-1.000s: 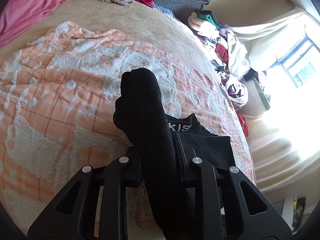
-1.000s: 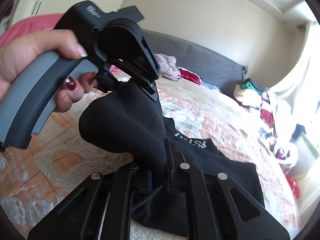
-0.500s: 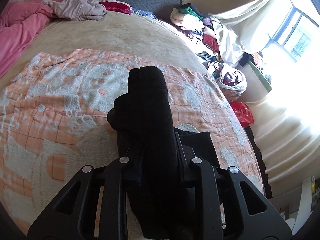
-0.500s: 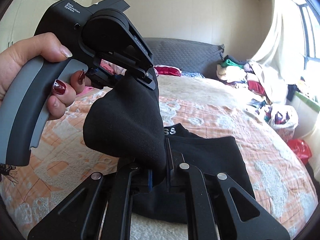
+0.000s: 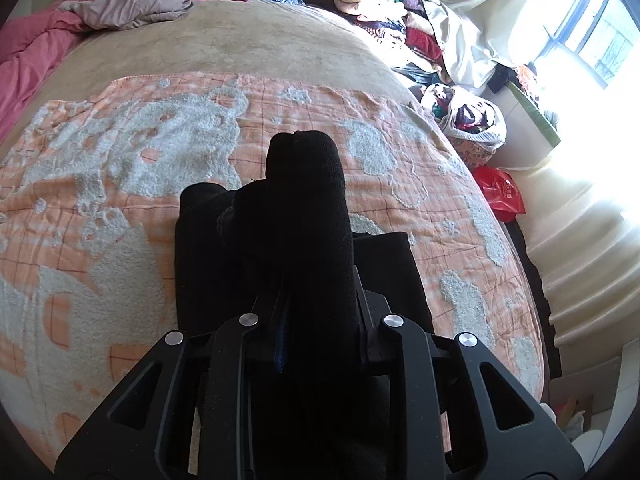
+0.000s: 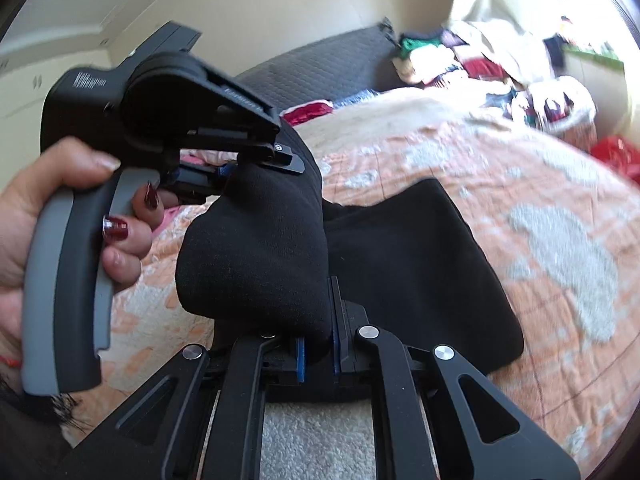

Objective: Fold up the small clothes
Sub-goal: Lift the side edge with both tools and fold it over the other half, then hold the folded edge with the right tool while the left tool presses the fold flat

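Firstly, we found the left gripper with its jaws narrowed and clamped on a thick fold of the black garment, which rose as a bundle between the fingers. We found the right gripper almost fully closed, pinching another fold of the same garment. In the right wrist view, the left hand gripped its tool's handle just beside that fold. The rest of the garment draped down onto the orange and white blanket, which covered the bed. We noted a pink quilt and a beige garment near the grey headboard. A clothes pile, a red bag and a bright window stood beside the bed, well apart from the grippers.
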Demonstrator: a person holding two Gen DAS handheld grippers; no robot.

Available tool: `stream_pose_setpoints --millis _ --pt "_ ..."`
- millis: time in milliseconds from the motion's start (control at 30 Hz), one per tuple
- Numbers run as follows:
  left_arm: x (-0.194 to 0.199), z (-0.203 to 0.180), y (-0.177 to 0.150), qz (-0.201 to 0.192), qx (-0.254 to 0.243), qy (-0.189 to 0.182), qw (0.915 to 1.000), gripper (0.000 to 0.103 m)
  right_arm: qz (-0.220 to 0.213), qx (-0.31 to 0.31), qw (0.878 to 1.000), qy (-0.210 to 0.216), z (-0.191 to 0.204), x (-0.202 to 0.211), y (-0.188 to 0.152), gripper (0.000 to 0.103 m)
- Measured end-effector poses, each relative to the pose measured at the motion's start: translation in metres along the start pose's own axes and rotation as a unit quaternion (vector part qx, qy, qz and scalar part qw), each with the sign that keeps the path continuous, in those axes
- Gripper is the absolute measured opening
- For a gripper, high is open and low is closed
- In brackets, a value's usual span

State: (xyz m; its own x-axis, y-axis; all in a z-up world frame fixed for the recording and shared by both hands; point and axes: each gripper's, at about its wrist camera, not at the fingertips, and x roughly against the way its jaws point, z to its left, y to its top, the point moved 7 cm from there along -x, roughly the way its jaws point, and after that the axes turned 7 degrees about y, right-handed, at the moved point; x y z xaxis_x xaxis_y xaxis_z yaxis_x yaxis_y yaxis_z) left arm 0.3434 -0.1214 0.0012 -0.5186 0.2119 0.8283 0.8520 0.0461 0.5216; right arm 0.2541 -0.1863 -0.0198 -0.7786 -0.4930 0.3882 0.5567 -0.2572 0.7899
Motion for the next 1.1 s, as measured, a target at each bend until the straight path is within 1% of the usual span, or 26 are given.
stream_pose_setpoints --millis 200,367,467,533,567,600,667,700,767,800,867,933,1000,1033,1067,1100 --pt "-0.028 -0.03 -0.012 0.022 -0.027 0.01 0.9993 0.017 0.019 -0.084 0.996 0.001 -0.029 0.01 -0.015 0.008" --pt "-0.042 -0.045 -0.016 0.026 -0.044 0.026 0.9984 0.019 0.026 -0.126 0.992 0.004 -0.04 0.014 -0.024 0.008" --pt "-0.045 -0.051 -0.015 0.028 -0.044 0.017 0.9985 0.024 0.028 -0.141 0.99 0.004 -0.042 0.014 -0.029 0.009" --pt "-0.045 -0.055 -0.016 0.028 -0.045 0.005 0.9986 0.03 0.03 -0.153 0.988 0.004 -0.048 0.013 -0.029 0.01" --pt "-0.044 -0.057 -0.016 0.027 -0.04 -0.014 0.9987 0.039 0.031 -0.161 0.986 0.004 -0.05 0.015 -0.031 0.011" --pt "-0.042 -0.059 -0.016 0.028 -0.035 -0.029 0.9986 0.044 0.031 -0.173 0.984 0.004 -0.053 0.016 -0.034 0.013" --pt "-0.031 -0.057 -0.015 0.016 -0.023 -0.054 0.9981 0.045 0.032 -0.193 0.981 0.006 -0.063 0.016 -0.033 0.015" --pt "-0.027 -0.055 -0.015 0.007 -0.024 -0.054 0.9982 0.045 0.032 -0.205 0.978 0.008 -0.064 0.017 -0.035 0.016" --pt "-0.019 -0.046 -0.015 -0.008 -0.028 -0.041 0.9987 0.043 0.036 -0.227 0.973 0.021 -0.067 0.018 -0.036 0.017" --pt "-0.017 -0.039 -0.016 -0.013 -0.028 -0.034 0.999 0.04 0.039 -0.235 0.971 0.029 -0.067 0.019 -0.037 0.019" --pt "-0.012 -0.021 -0.02 -0.018 -0.028 -0.017 0.9993 0.039 0.041 -0.245 0.968 0.038 -0.066 0.023 -0.036 0.023" --pt "-0.008 -0.002 -0.027 -0.027 -0.036 0.004 0.999 0.038 0.045 -0.242 0.968 0.044 -0.064 0.028 -0.031 0.031" --pt "-0.006 0.014 -0.035 -0.032 -0.045 0.024 0.9982 0.039 0.045 -0.246 0.967 0.051 -0.066 0.032 -0.022 0.042" --pt "-0.006 0.021 -0.038 -0.033 -0.048 0.028 0.9979 0.039 0.051 -0.244 0.966 0.061 -0.067 0.031 -0.014 0.046" --pt "-0.005 0.028 -0.044 -0.035 -0.052 0.034 0.9974 0.038 0.057 -0.239 0.967 0.065 -0.067 0.031 -0.009 0.056" --pt "-0.004 0.032 -0.049 -0.037 -0.057 0.038 0.997 0.038 0.068 -0.229 0.969 0.064 -0.067 0.029 0.0 0.062"
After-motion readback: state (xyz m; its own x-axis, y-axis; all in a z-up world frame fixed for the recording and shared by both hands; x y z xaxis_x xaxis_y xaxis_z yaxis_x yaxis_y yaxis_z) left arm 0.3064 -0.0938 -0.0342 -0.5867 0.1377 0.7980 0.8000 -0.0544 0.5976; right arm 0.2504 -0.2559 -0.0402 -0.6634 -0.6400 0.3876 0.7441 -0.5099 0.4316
